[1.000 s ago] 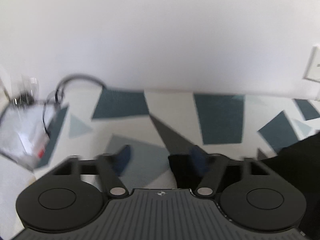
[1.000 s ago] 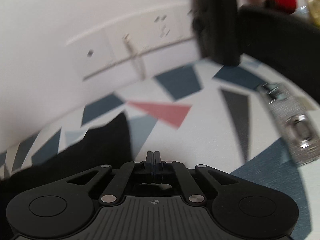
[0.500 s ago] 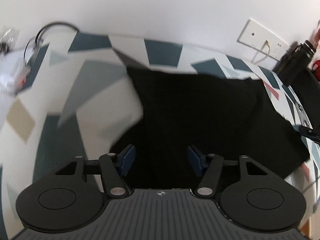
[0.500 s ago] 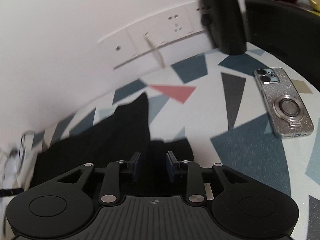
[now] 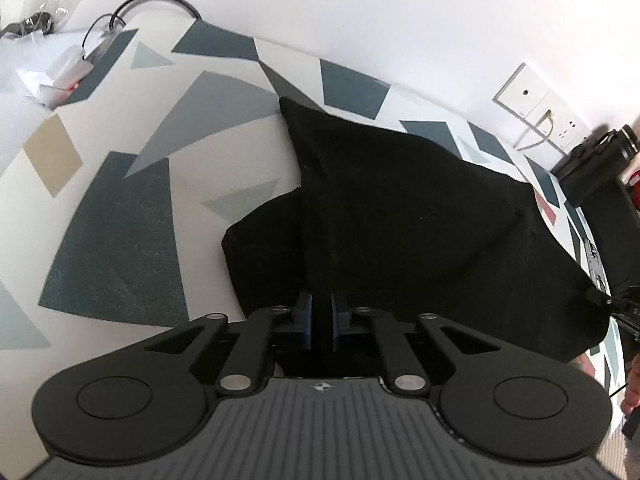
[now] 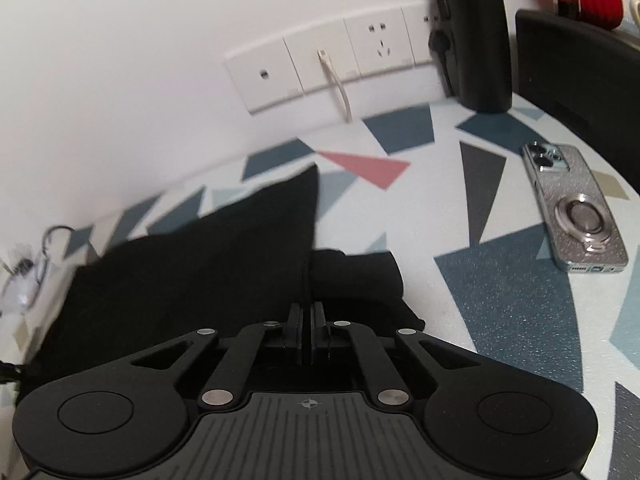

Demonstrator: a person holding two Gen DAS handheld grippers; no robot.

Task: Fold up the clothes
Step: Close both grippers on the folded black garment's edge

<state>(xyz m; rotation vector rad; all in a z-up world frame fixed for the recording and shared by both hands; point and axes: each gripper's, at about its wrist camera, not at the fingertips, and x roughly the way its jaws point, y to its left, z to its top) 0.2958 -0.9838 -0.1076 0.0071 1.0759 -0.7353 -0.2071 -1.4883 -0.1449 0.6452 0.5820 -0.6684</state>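
A black garment (image 5: 420, 216) lies on a table covered with a cloth of blue, grey and white shapes (image 5: 120, 208). My left gripper (image 5: 320, 316) is shut on the garment's near left edge, and a taut ridge of cloth runs up from the jaws. In the right wrist view the same black garment (image 6: 208, 256) spreads to the left. My right gripper (image 6: 308, 320) is shut on its near right edge, where a thin fold stands between the pads. Each gripper holds one end of the garment's near side.
A silver phone (image 6: 576, 204) lies on the table to the right. A black bottle (image 6: 476, 36) stands by the wall sockets (image 6: 332, 68). A clear plastic bag and a cable (image 5: 64, 60) lie at the far left. A dark object (image 6: 576, 76) sits at the right edge.
Both grippers went from open above the garment's edge to shut on it. The left gripper came down from over the bare tablecloth onto the garment. The cloth now rises in a ridge at each gripper.
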